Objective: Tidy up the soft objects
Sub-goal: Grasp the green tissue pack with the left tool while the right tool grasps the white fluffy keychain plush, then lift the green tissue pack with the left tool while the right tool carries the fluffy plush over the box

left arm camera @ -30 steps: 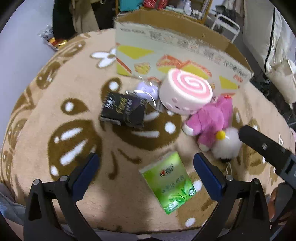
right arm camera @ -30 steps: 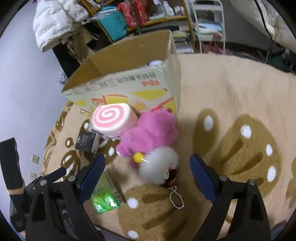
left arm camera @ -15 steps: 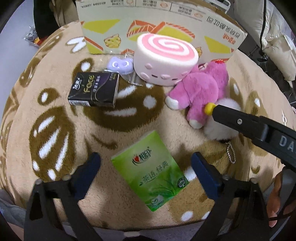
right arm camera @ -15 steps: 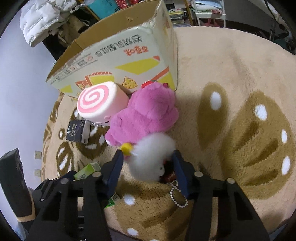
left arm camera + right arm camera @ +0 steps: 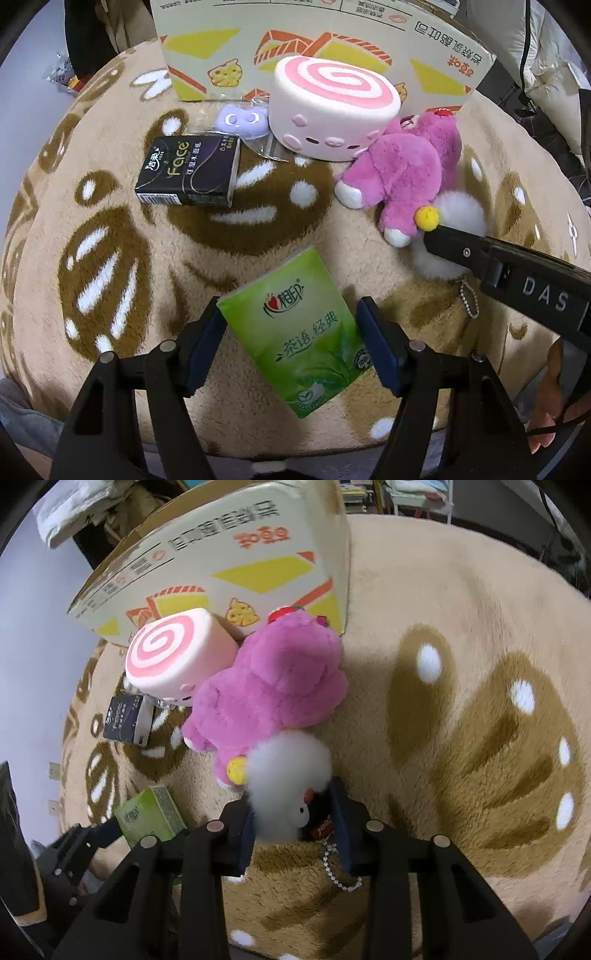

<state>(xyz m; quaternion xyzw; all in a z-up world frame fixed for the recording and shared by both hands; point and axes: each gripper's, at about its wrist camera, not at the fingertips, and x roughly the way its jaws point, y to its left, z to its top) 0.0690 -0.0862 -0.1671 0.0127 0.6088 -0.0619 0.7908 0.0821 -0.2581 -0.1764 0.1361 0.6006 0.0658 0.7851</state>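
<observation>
On the tan, brown-patterned fleece rug [image 5: 110, 229], farthest left lies a black rectangular tissue pack [image 5: 188, 170], with a small lilac plush in clear wrapping [image 5: 242, 120] just behind it. Nearer, the left gripper [image 5: 291, 345] points down over a green soft tissue pack [image 5: 299, 343]; its blue-padded jaws are closing with the pack between them, the left pad at the pack's edge and the right one just beside it, not yet pressing. Further right, a pink-and-white swirl cake cushion [image 5: 334, 110] leans against the printed cardboard box [image 5: 332, 40], touching a pink furry plush toy [image 5: 273, 686]. Beside that toy's foot, the right gripper [image 5: 295, 823] is clamped on a white fluffy ball keychain plush [image 5: 288, 771], whose bead chain [image 5: 338, 869] trails on the rug.
</observation>
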